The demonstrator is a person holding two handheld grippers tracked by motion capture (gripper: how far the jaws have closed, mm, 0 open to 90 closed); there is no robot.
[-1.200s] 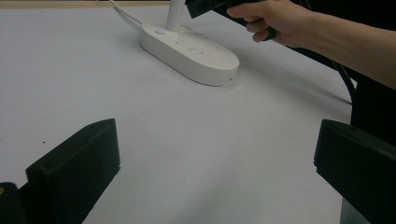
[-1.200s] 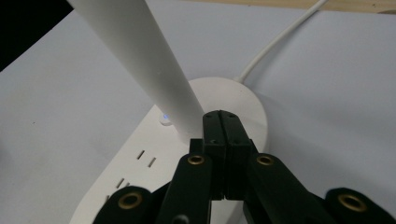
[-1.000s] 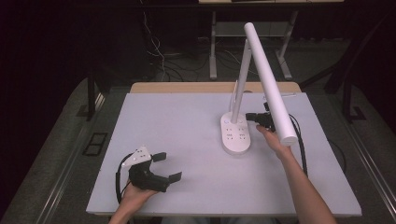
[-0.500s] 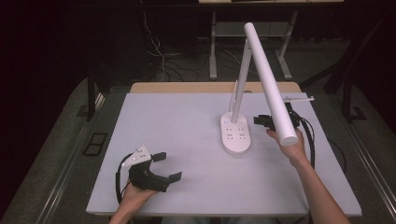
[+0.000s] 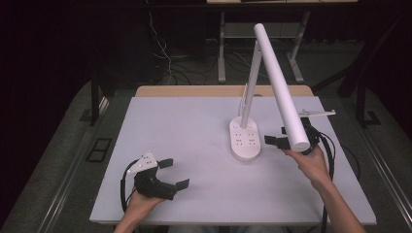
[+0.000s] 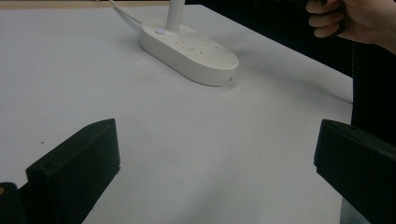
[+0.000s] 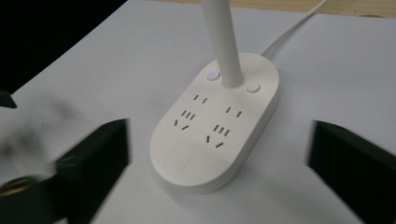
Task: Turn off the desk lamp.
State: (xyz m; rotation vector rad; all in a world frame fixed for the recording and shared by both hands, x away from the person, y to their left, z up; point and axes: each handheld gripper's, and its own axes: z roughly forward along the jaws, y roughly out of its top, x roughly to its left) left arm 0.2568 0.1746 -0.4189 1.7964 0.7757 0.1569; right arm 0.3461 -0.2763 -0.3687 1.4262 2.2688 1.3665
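Observation:
A white desk lamp stands right of the table's middle. Its oval base (image 5: 245, 141) carries sockets and two buttons, one lit blue (image 7: 213, 74). The long tube head (image 5: 282, 92) slants toward me and hides part of my right gripper (image 5: 278, 137). That gripper sits just right of the base and points at it. Its jaws have just been opening and now stand wide apart (image 7: 219, 140), with nothing between them and the base a little ahead. My left gripper (image 5: 172, 174) rests open on the table at the front left, its jaws (image 6: 215, 144) bare and facing the base (image 6: 189, 49).
The white tabletop (image 5: 184, 126) has a wooden strip along its far edge. The lamp's white cord (image 7: 294, 23) runs off the back of the base. Beyond the table lie a dark floor, loose cables and a metal stand (image 5: 221, 53).
My right hand has pulled back to the right, away from the lamp base, and its jaws have gone from shut to wide open. The left gripper has stayed put.

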